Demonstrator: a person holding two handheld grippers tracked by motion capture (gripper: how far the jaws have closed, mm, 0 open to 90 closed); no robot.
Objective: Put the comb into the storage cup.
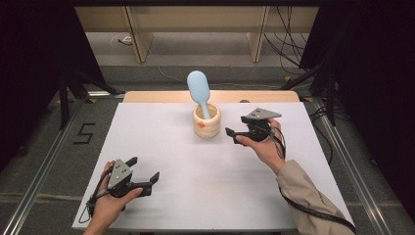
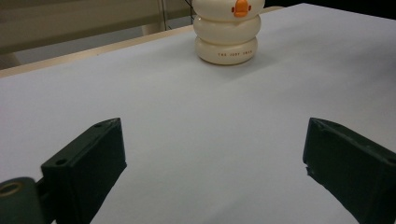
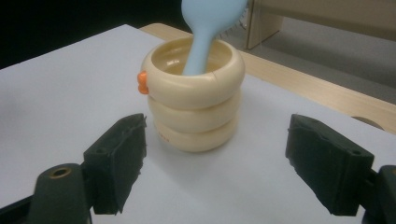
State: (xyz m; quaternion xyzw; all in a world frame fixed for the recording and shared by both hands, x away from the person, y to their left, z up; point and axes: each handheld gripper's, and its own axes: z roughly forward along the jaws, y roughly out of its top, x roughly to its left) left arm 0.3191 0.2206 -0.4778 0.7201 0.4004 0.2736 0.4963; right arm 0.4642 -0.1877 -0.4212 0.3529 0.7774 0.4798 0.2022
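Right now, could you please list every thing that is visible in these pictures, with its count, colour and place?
Holder: one, cream with an orange knob on its side, three stacked rings in shape, upright at the far middle of the table.
Hairbrush: one, light blue, handle down inside the holder, head leaning out above its rim.
Table: one, white top with a wooden strip along the far edge.
Number 5 mark: one, black, on the floor left of the table.
Cables: several, dark, on the floor beyond the table at the right.
Left gripper: one, black, jaws apart, at the near left of the table.
Right gripper: one, black, jaws apart, just right of the holder, not touching it.
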